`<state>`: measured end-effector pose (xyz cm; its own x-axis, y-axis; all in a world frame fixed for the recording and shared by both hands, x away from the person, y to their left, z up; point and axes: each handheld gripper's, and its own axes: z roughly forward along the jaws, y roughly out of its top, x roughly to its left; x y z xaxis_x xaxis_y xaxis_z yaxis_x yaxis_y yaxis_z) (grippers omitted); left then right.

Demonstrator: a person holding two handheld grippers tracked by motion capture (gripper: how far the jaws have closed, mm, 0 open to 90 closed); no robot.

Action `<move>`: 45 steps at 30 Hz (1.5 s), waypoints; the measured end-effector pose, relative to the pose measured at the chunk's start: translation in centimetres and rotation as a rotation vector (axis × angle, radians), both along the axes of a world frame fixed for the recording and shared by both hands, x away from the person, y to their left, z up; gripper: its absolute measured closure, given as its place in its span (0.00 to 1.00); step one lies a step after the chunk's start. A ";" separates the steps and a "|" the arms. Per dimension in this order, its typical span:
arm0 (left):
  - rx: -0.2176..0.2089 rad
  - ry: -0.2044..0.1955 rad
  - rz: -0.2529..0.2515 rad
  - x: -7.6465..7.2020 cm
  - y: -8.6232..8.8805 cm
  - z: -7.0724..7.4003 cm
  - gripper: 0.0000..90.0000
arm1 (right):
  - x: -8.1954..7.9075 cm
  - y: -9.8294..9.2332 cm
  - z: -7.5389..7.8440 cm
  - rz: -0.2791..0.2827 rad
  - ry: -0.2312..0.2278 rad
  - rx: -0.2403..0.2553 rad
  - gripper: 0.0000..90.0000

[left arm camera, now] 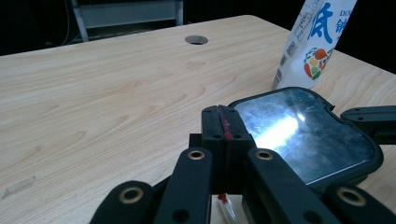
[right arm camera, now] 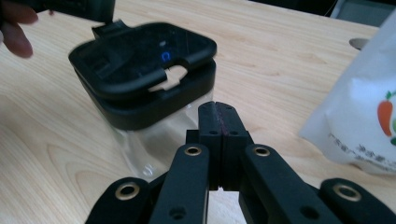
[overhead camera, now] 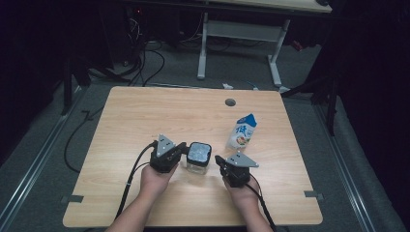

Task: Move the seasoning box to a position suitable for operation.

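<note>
The clear jar [overhead camera: 198, 158] with a black lid stands on the table [overhead camera: 145, 116], just in front of the milk carton [overhead camera: 241, 131]. The left gripper [overhead camera: 182, 153] touches the jar's left side with its jaws pressed together; the right gripper [overhead camera: 219, 160], jaws also together and empty, sits just right of the jar.

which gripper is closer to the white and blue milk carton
Right. The right gripper sits just below and left of the white and blue milk carton; the left gripper lies farther left, beyond the clear black-lidded container.

The high view is dim, the surface [overhead camera: 145, 111] lit from above and darkness all around. Glare streaks the container lid [left arm camera: 299, 135] in the left gripper view. Toward 3 o'clock in the right gripper view, the carton [right arm camera: 359, 121] is blurred and overexposed.
</note>
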<state>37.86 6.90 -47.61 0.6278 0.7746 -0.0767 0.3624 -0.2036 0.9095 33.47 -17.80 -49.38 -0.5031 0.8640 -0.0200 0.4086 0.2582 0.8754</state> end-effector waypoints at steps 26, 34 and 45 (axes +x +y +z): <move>-0.004 0.001 0.000 0.0 0.1 -0.1 1.00 | -0.3 1.4 0.9 0.049 -0.041 -0.018 1.00; -0.009 0.003 0.005 0.0 0.2 -0.2 1.00 | -0.4 1.3 0.9 0.048 -0.045 -0.019 0.99; -0.005 0.005 0.007 0.1 0.3 -0.2 1.00 | -0.5 1.6 1.2 0.062 -0.052 -0.003 1.00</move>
